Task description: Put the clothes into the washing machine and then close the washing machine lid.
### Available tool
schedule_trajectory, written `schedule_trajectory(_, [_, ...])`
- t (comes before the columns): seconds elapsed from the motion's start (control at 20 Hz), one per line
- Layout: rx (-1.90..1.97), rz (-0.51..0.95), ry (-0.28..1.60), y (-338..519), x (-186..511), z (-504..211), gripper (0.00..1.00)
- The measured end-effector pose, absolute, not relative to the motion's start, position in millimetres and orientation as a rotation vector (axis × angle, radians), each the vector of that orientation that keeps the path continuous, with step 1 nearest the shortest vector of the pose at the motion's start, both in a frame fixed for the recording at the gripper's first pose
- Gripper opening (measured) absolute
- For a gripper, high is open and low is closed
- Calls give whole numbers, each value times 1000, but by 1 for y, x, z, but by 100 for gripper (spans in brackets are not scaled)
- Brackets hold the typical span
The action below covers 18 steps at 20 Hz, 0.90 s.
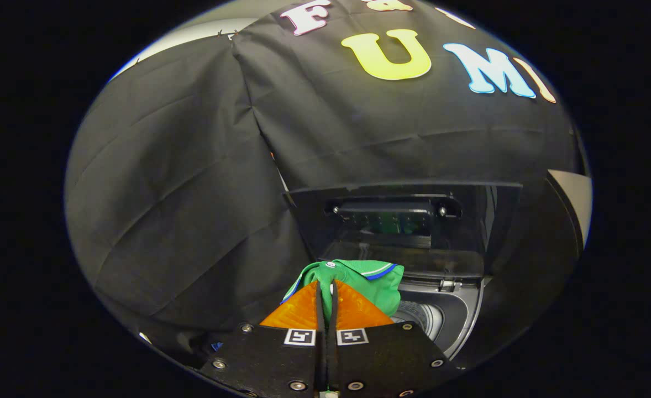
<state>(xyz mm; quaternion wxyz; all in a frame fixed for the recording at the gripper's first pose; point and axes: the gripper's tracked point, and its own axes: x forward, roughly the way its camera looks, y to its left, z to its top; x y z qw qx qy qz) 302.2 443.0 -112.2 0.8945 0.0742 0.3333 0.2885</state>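
Note:
My gripper point(325, 284) is shut on a green shirt point(367, 279) with a blue-and-white collar trim. The cloth is pinched between the two orange fingers point(295, 312) and bulges out ahead of them and to their right. Beyond and below the shirt stands the washing machine point(458, 315), its top open. Part of the ribbed drum point(422, 316) shows just right of the fingers. The dark lid point(403, 221) stands raised upright behind the opening, with a handle recess in its middle. The shirt hangs over the left front part of the opening.
Black cloth point(182, 182) drapes the booth wall behind and to the left of the machine. A pale surface point(574, 199) shows at the far right past the lid.

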Motion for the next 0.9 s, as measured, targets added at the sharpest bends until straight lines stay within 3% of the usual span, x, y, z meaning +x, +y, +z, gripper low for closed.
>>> schedule_trajectory(0.3, [98, 549, 762, 441, 298, -176, 3])
schedule_trajectory(0.45, [65, 523, 785, 437, 295, -198, 11])
schedule_trajectory(0.75, [-16, 455, 762, 422, 295, -213, 95])
schedule_trajectory(0.9, [-36, 459, 740, 420, 292, -214, 95])
